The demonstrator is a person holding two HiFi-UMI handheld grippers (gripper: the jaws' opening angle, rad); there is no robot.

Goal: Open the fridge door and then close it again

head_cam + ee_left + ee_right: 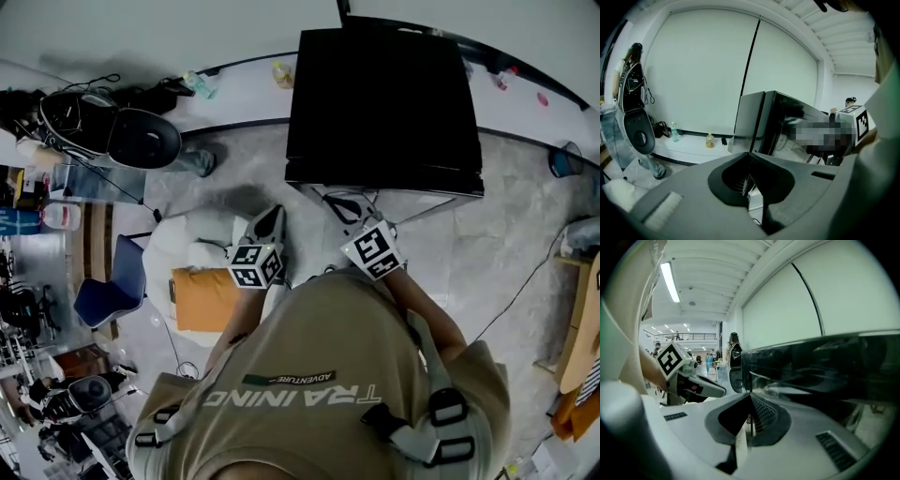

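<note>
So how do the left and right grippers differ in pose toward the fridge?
The left gripper faces a corner of the fridge from farther off; the right gripper is closer, the fridge filling half its view. In the head view the left gripper sits left of the fridge's front, the right gripper before it. Both are shut, empty, touching nothing.

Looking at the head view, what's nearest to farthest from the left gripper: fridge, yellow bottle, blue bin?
1. Fridge, just ahead of the left gripper.
2. Yellow bottle, on the back ledge, past the fridge's left side.
3. Blue bin, far right.
</note>
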